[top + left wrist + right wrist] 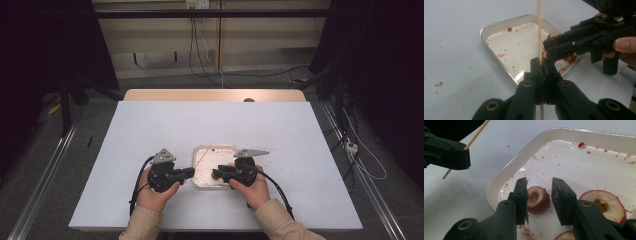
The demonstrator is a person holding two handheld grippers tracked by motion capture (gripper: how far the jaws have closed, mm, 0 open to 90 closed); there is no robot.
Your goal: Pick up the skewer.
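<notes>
Left gripper (541,65) clamped on skewer (539,30), right gripper (539,192) jaws open around fruit slice (537,199), in tray (506,173)

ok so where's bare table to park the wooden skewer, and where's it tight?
Free: the white table left of and behind the shallow white tray, and right of it toward the far edge. Tight: the tray's near end, where red fruit slices lie, the left gripper holds the thin wooden skewer and the right gripper reaches in.
</notes>
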